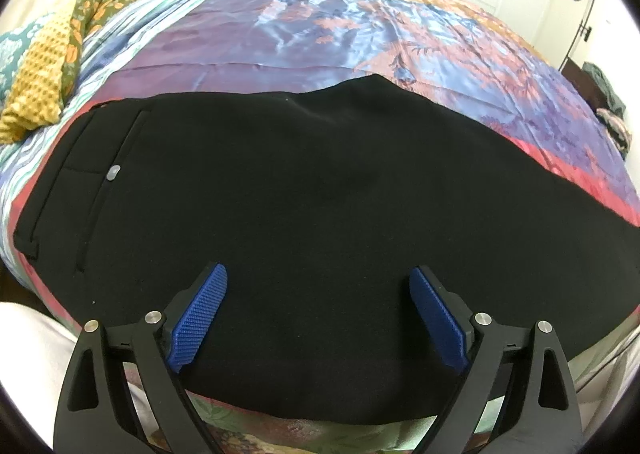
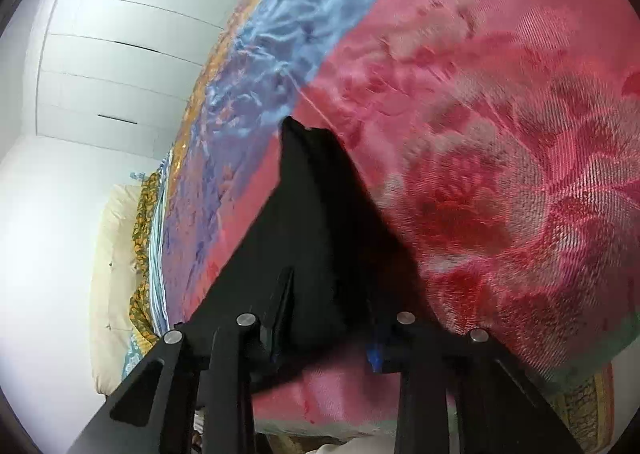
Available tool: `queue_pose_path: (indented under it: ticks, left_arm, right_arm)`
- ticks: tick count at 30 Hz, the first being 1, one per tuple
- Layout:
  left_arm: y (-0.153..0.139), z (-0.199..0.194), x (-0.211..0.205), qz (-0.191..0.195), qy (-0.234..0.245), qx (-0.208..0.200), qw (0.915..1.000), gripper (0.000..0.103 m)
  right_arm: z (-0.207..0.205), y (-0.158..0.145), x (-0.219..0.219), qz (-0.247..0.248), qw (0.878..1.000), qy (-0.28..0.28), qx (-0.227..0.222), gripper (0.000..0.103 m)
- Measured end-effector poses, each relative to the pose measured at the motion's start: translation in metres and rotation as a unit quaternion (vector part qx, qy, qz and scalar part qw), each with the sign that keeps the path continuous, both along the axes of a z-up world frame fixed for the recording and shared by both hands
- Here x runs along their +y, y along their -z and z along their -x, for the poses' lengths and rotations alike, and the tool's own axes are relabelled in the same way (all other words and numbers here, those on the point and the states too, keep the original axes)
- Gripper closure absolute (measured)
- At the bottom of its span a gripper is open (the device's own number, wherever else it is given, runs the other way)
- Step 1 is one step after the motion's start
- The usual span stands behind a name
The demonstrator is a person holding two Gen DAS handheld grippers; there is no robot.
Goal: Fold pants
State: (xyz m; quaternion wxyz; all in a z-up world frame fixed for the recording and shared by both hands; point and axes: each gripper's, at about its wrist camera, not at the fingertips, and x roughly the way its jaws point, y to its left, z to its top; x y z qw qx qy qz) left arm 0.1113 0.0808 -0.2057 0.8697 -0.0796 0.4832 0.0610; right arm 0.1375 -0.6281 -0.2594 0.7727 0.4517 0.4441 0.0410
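Pants [image 1: 300, 182] flat on bedspread [image 1: 320, 26], waistband at left.

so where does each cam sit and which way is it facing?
Left wrist: on the left tool, angled down across the black pants spread on the bedspread; both blue pads wide apart, nothing between.
Right wrist: on the right tool, rolled, close over a pant end; black fabric between its fingers, pads mostly hidden.
Shared: pants, bedspread, white cupboards.

Bright, even indoor light, heavy fisheye bending and dark corners, right wrist view smeared by motion blur.
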Motion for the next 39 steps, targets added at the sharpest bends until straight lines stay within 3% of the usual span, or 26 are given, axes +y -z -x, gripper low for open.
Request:
queue_pose_path:
  ticks: [6, 11, 15, 19, 22, 24, 25, 26, 27, 28, 30, 31, 34, 36, 39]
  left_arm:
    - [-0.003, -0.001, 0.005, 0.033, -0.012, -0.005, 0.9994, 0.009]
    - [-0.005, 0.000, 0.009, 0.065, -0.015, -0.012, 0.9977, 0.009]
    - [-0.006, 0.001, 0.015, 0.089, -0.019, -0.016, 0.9957, 0.009]
    - [-0.008, 0.003, 0.021, 0.110, -0.020, -0.018, 0.9935, 0.009]
    - [-0.009, 0.005, 0.027, 0.130, -0.023, -0.019, 0.9911, 0.009]
    - [-0.010, 0.007, 0.030, 0.148, -0.026, -0.021, 0.9884, 0.010]
    - [-0.011, 0.008, 0.033, 0.158, -0.028, -0.022, 0.9869, 0.010]
    - [-0.013, 0.010, 0.035, 0.166, -0.031, -0.022, 0.9854, 0.010]
    - [-0.018, 0.013, 0.036, 0.168, -0.033, -0.023, 0.9849, 0.012]
    - [-0.023, 0.016, 0.035, 0.166, -0.031, -0.026, 0.9853, 0.012]
    - [-0.041, 0.023, 0.022, 0.169, 0.005, -0.049, 0.9844, 0.014]
    - [-0.046, 0.023, 0.015, 0.175, 0.023, -0.055, 0.9828, 0.016]
    - [-0.055, 0.013, -0.024, 0.208, 0.111, -0.053, 0.9703, 0.035]
    - [-0.051, 0.001, -0.051, 0.205, 0.152, -0.031, 0.9664, 0.045]
    - [-0.038, -0.014, -0.079, 0.175, 0.174, 0.003, 0.9689, 0.045]
  right_arm:
    - [-0.006, -0.055, 0.061, -0.026, 0.995, -0.041, -0.089, 0.077]
    - [-0.021, -0.084, 0.167, -0.069, 0.982, -0.100, -0.141, 0.077]
    - [-0.039, -0.078, 0.264, -0.073, 0.977, -0.133, -0.150, 0.077]
    - [-0.052, -0.044, 0.358, -0.100, 0.974, -0.158, -0.128, 0.077]
    - [-0.059, -0.027, 0.435, -0.049, 0.965, -0.229, -0.119, 0.077]
    - [-0.057, -0.021, 0.489, 0.027, 0.946, -0.302, -0.113, 0.069]
    - [-0.053, -0.019, 0.514, 0.084, 0.929, -0.343, -0.111, 0.053]
    - [-0.046, -0.018, 0.535, 0.141, 0.905, -0.385, -0.116, 0.029]
    - [-0.035, -0.020, 0.546, 0.181, 0.884, -0.412, -0.126, 0.021]
    - [-0.025, -0.025, 0.550, 0.214, 0.867, -0.426, -0.143, 0.020]
    - [-0.004, -0.042, 0.535, 0.251, 0.852, -0.425, -0.174, 0.020]
    - [0.006, -0.051, 0.519, 0.267, 0.852, -0.411, -0.186, 0.016]
    - [0.026, -0.069, 0.477, 0.302, 0.862, -0.351, -0.208, 0.003]
    - [0.032, -0.072, 0.447, 0.308, 0.877, -0.311, -0.200, 0.003]
    - [0.033, -0.075, 0.415, 0.297, 0.903, -0.248, -0.188, 0.003]
